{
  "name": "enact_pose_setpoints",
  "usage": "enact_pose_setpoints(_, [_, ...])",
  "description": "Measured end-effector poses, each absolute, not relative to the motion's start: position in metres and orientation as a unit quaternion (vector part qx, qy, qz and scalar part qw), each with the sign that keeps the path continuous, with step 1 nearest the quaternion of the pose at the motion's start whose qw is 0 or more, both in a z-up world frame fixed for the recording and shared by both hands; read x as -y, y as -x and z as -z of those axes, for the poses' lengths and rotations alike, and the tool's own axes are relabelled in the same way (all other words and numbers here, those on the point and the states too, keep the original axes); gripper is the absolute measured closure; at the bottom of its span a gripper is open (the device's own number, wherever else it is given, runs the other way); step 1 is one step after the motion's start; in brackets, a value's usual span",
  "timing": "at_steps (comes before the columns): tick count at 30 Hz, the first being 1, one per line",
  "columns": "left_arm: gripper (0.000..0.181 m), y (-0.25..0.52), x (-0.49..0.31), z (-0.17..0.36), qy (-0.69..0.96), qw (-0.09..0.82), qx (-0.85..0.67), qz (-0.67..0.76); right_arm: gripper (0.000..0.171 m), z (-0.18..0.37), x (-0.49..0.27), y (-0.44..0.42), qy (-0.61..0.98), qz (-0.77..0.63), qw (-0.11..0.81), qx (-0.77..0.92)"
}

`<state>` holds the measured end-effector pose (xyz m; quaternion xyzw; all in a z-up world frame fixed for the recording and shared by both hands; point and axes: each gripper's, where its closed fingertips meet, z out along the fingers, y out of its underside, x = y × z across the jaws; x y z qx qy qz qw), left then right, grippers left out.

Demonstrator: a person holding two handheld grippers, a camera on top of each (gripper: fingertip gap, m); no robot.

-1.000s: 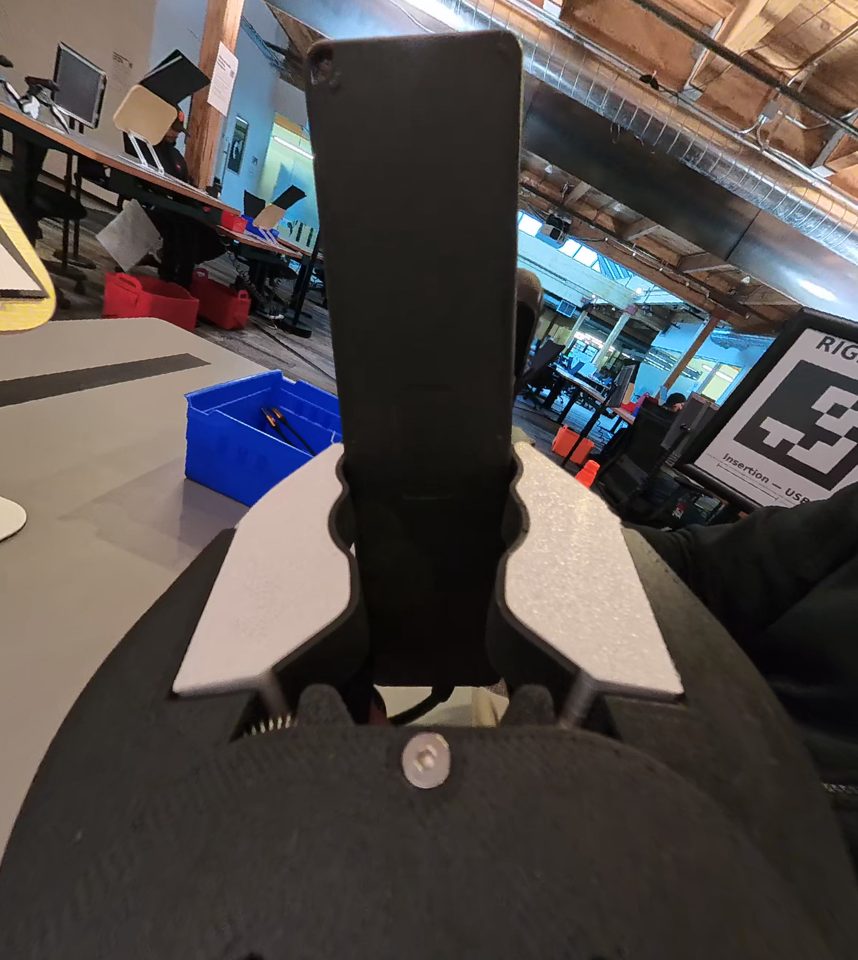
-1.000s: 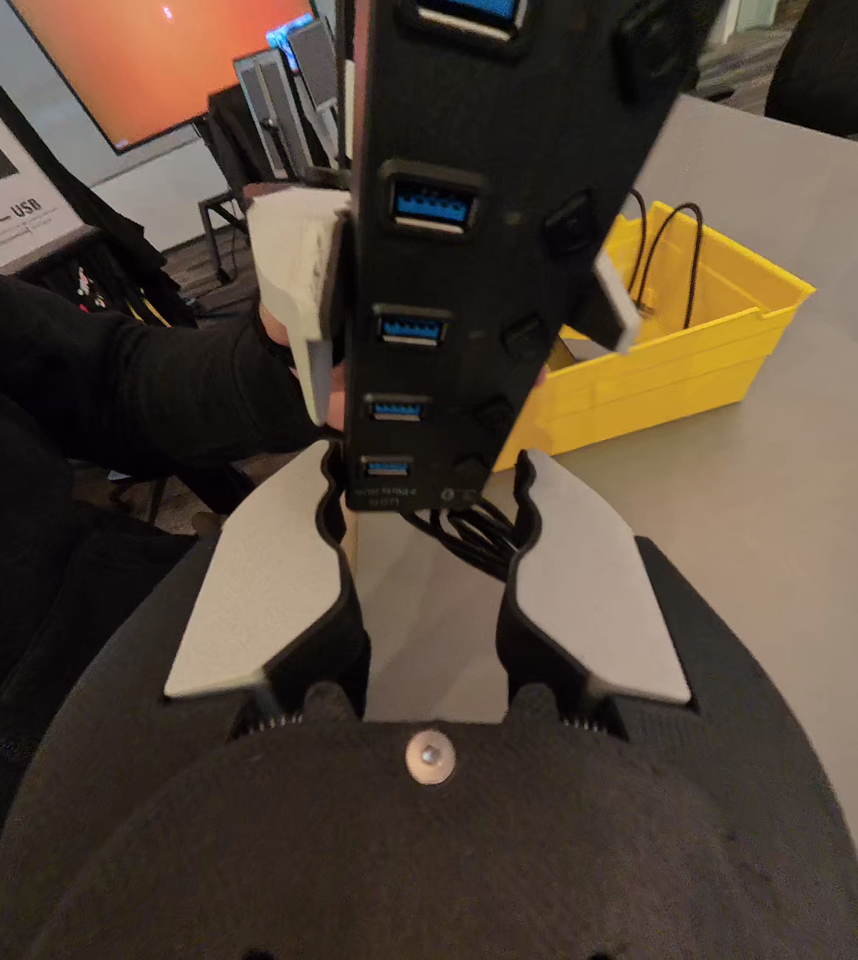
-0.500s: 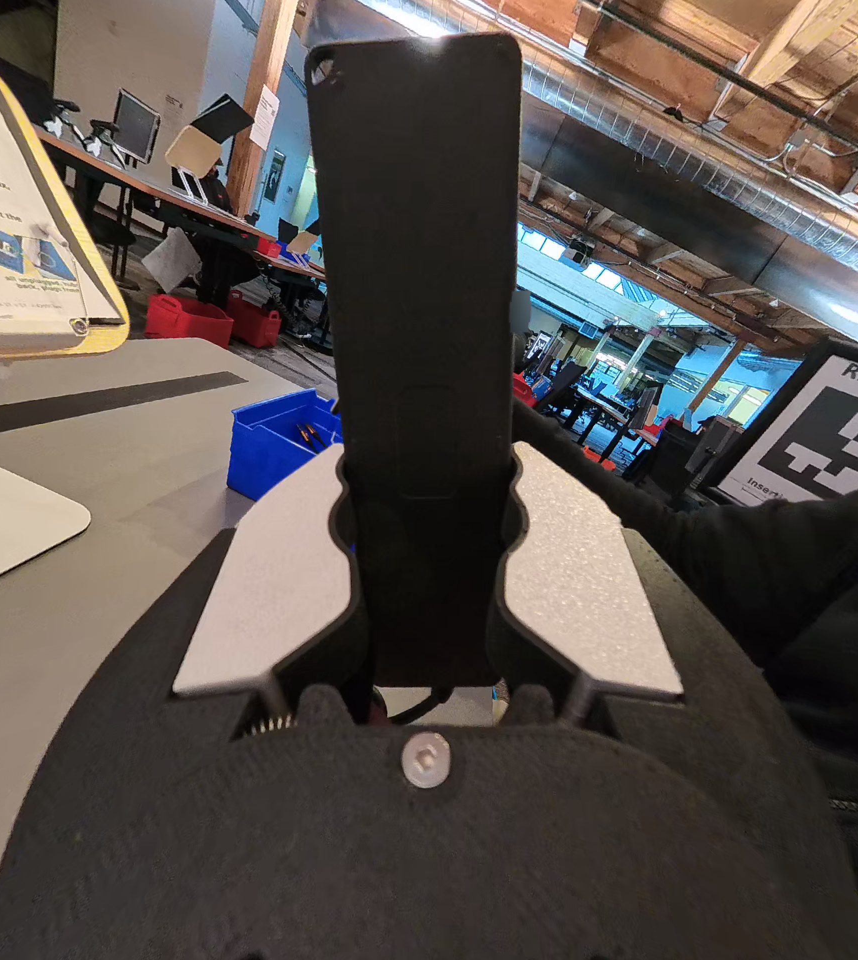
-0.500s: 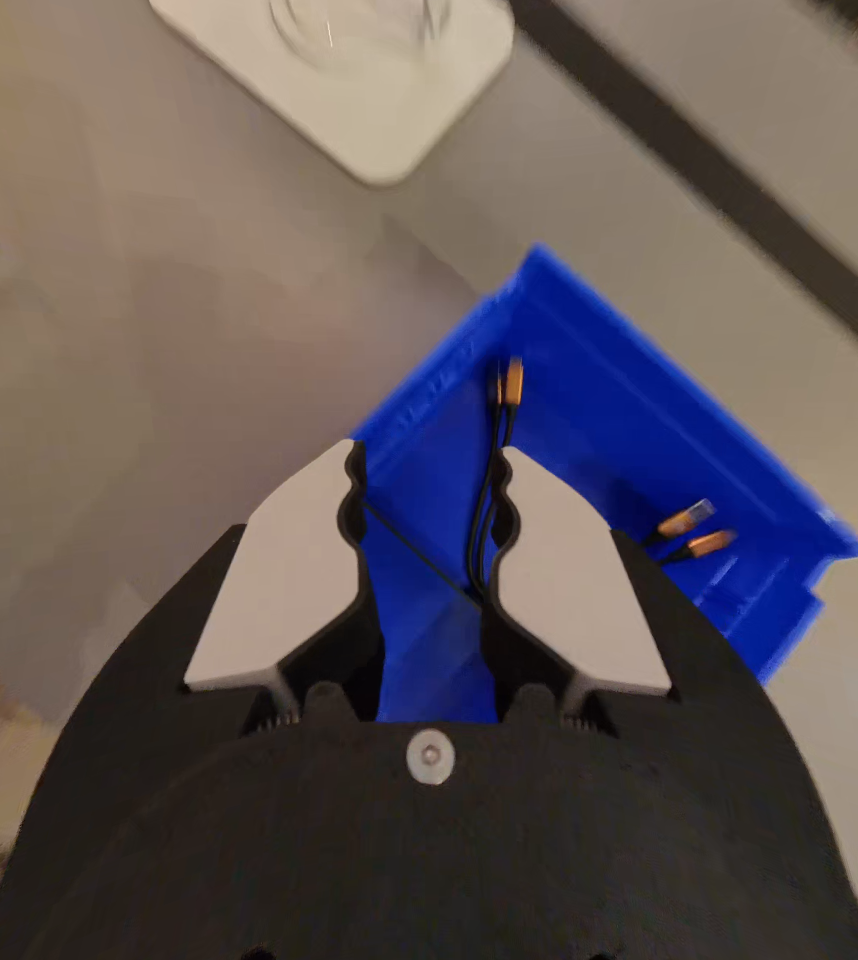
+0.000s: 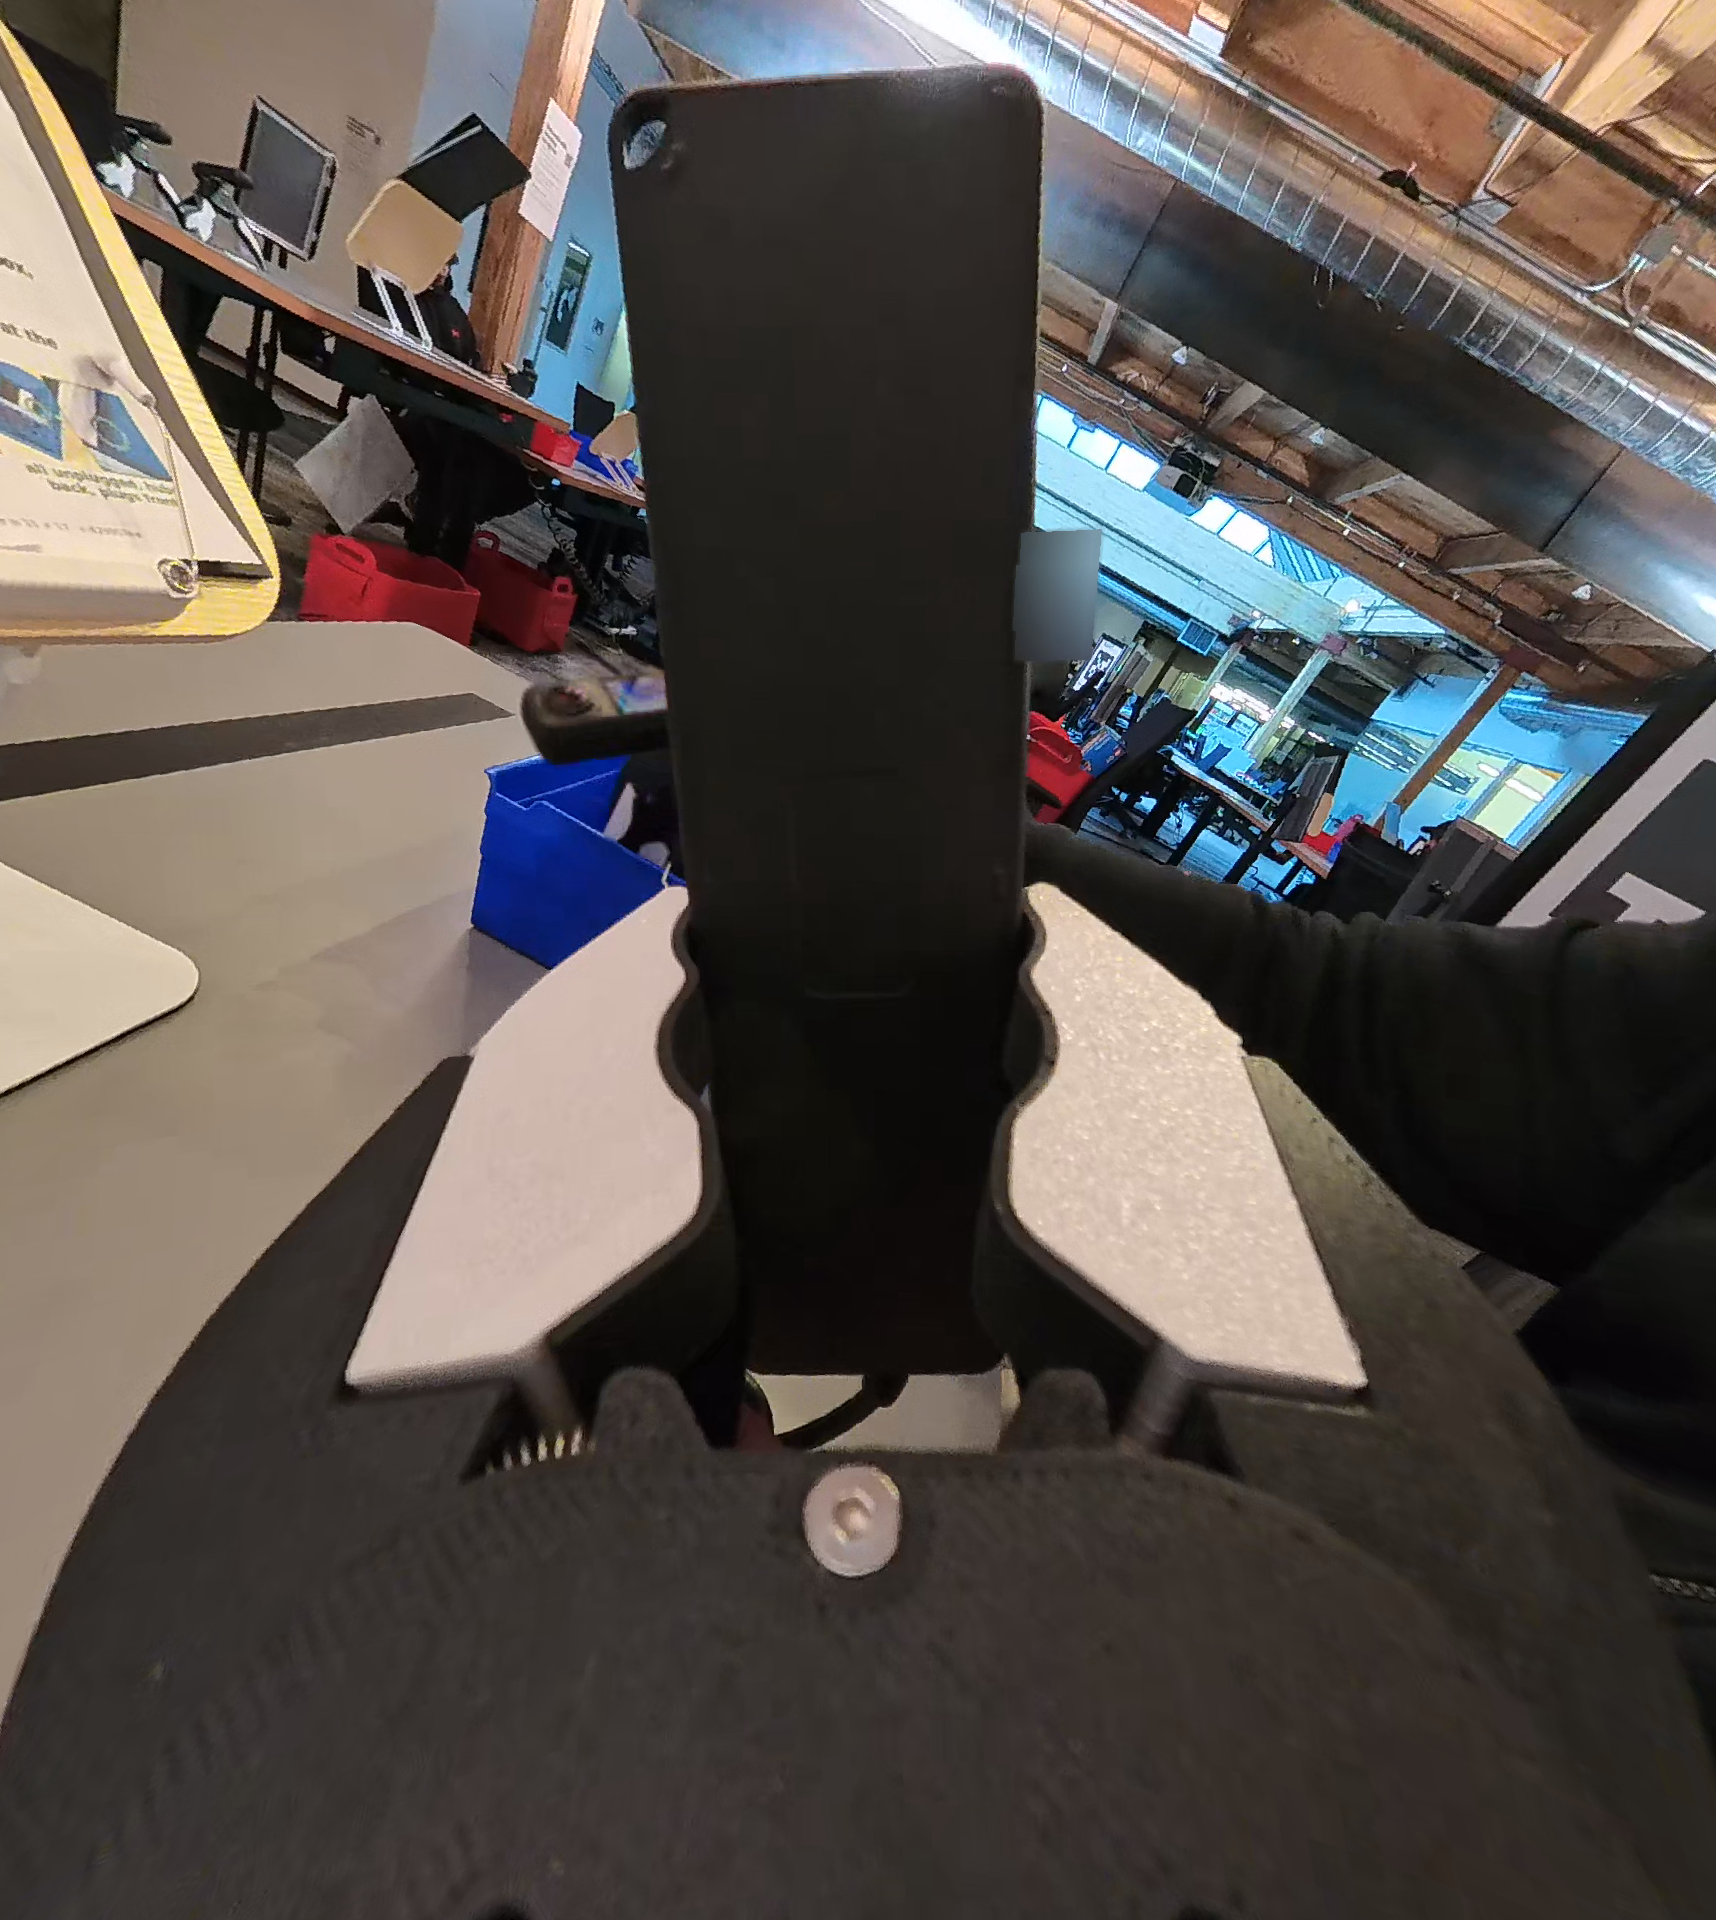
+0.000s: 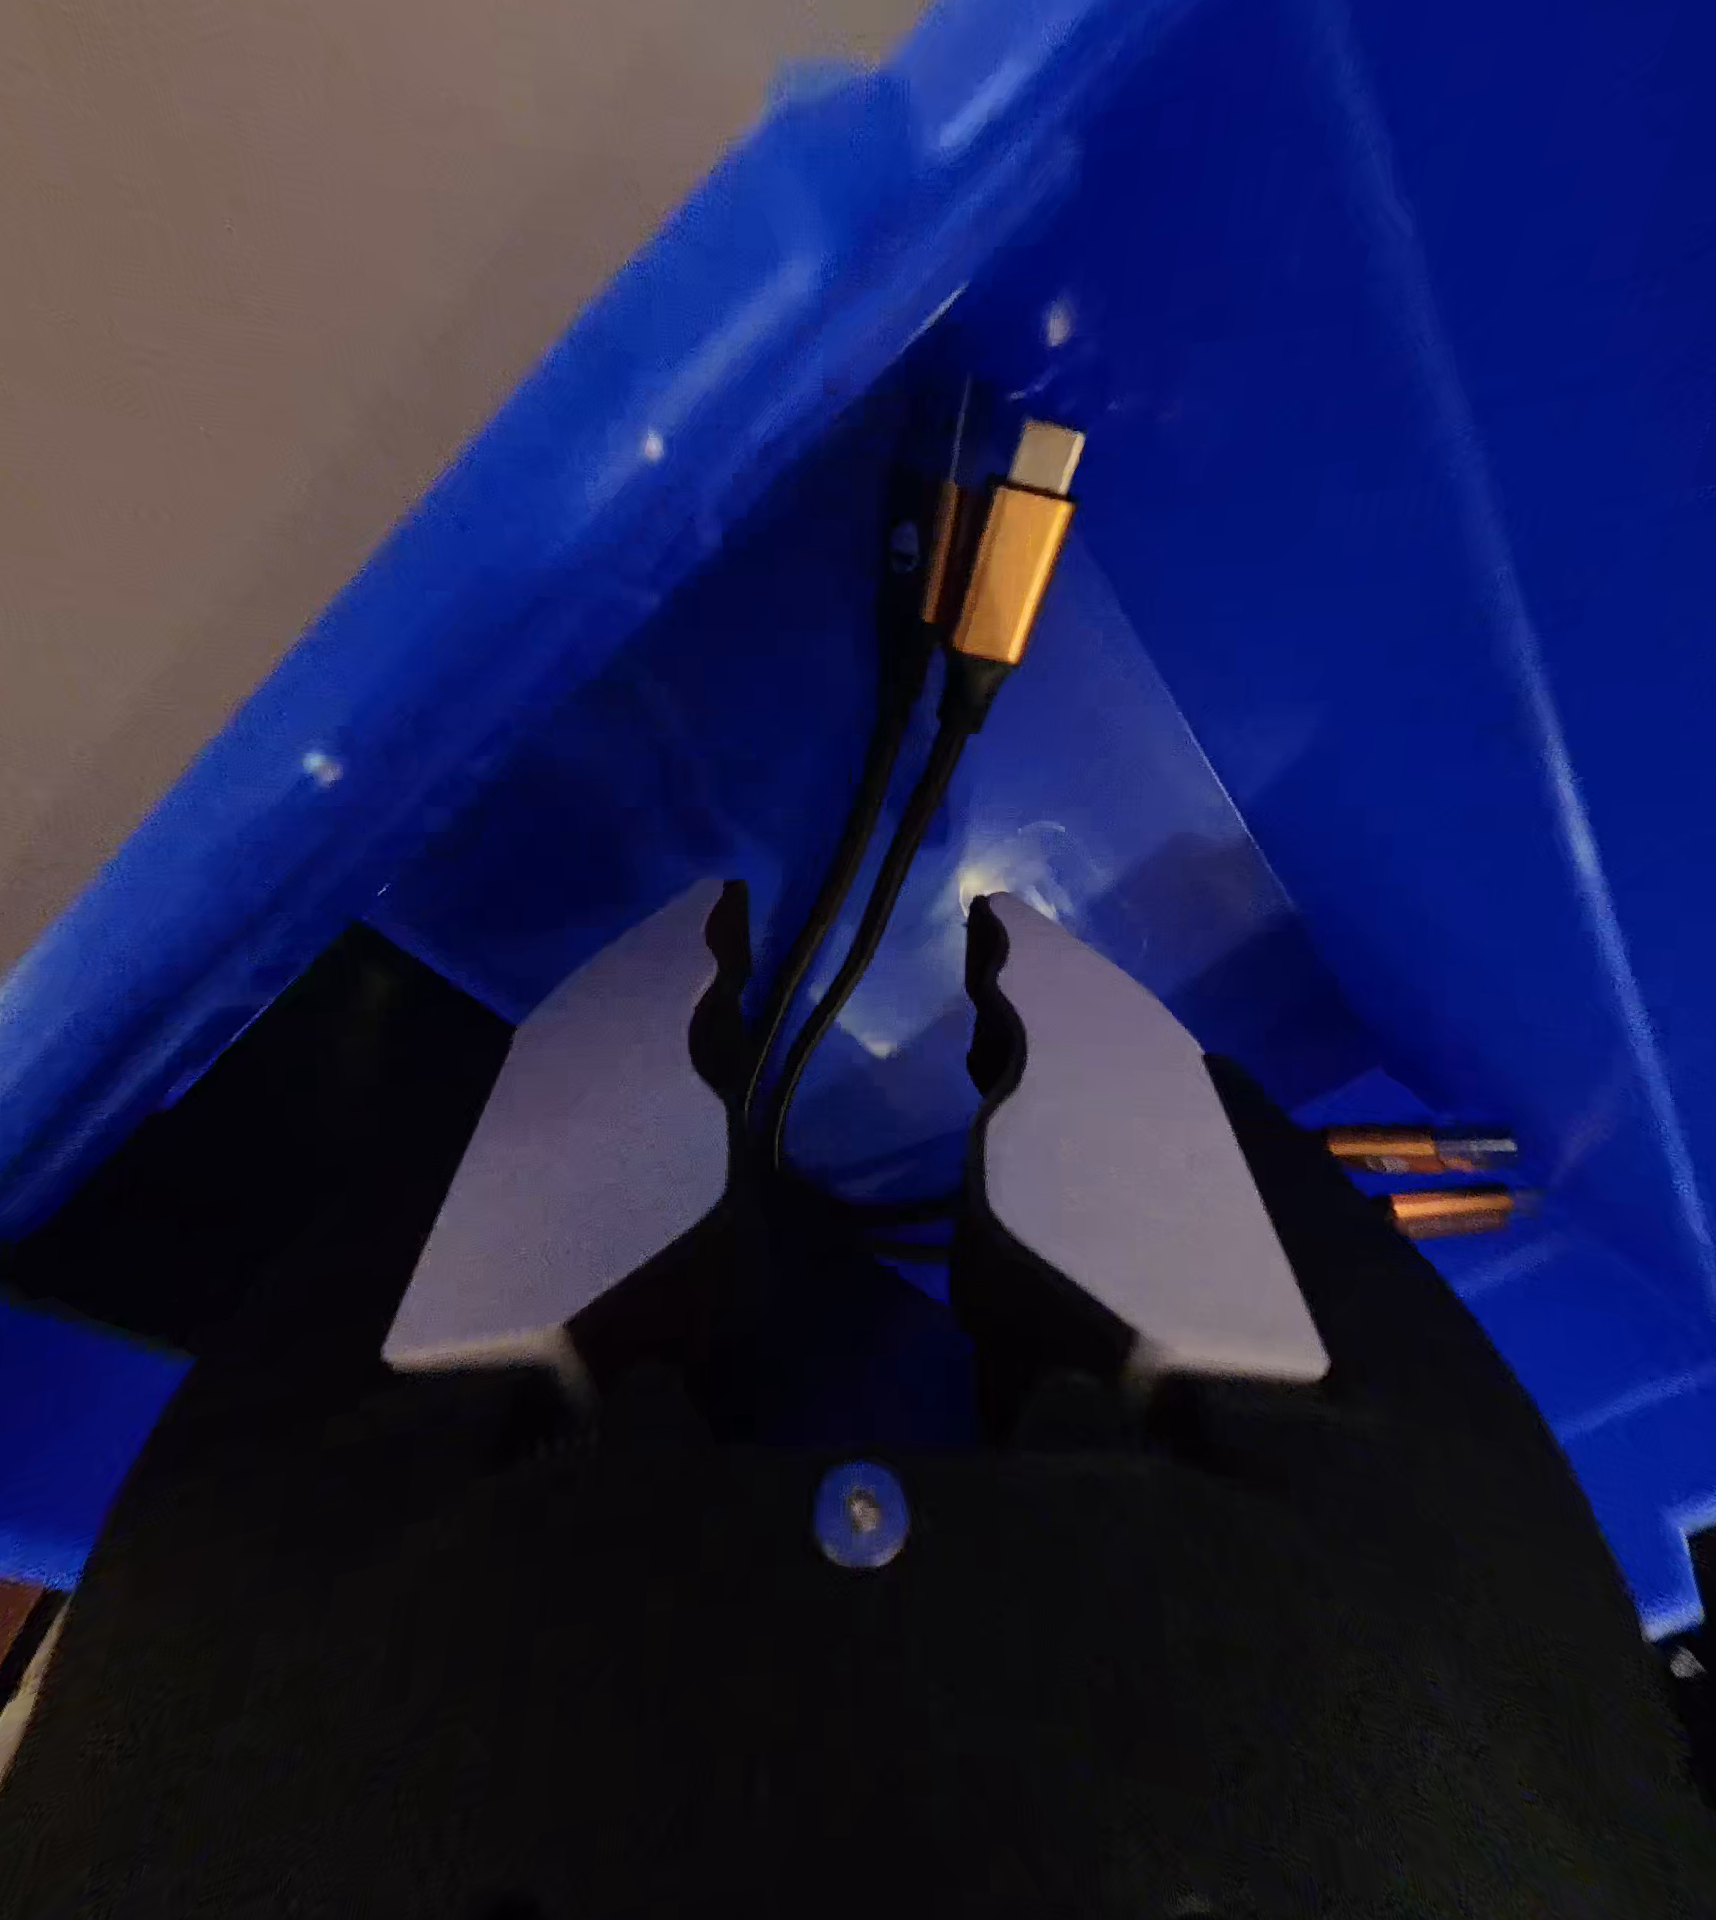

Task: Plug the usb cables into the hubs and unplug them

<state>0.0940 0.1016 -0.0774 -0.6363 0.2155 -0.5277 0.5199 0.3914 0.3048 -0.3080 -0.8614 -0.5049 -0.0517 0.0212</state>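
My left gripper [image 5: 854,935] is shut on a long black USB hub [image 5: 833,520] and holds it upright; I see its plain back, the ports are hidden. My right gripper [image 6: 849,909] is open and reaches down inside a blue bin [image 6: 1405,520]. Two black cables [image 6: 875,883] run between its fingers, apart from the pads. They end in an orange plug [image 6: 1010,571] with a second one behind it. Two more orange plugs [image 6: 1425,1179] lie at the right. In the left wrist view the blue bin [image 5: 553,873] stands beyond the hub with the right gripper over it.
A white stand [image 5: 23,987] with an instruction sheet [image 5: 33,364] is on the grey table [image 5: 210,1091] at the left. A dark sleeve [image 5: 1456,1039] crosses behind the hub. A board with a black-and-white marker [image 5: 1695,821] stands at the right. My right fingertips sit around 45 cm from my left ones.
My right gripper left the hub, swung over to the blue bin and has dropped down into it, close to the cables. The left gripper has turned slightly, still holding the hub.
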Motion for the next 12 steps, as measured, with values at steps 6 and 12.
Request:
enact_pose_setpoints(6, [0.127,-0.09,-0.103,0.079,0.638,0.519,-0.212,0.527,0.165,0.315,-0.305,-0.38,0.863,0.003,0.036,0.504])
enact_pose_setpoints(12, [0.127,-0.088,-0.104,0.08,0.639,0.52,-0.209,0.527,0.167,0.26,-0.317,-0.377,0.865,-0.036,0.155,0.476])
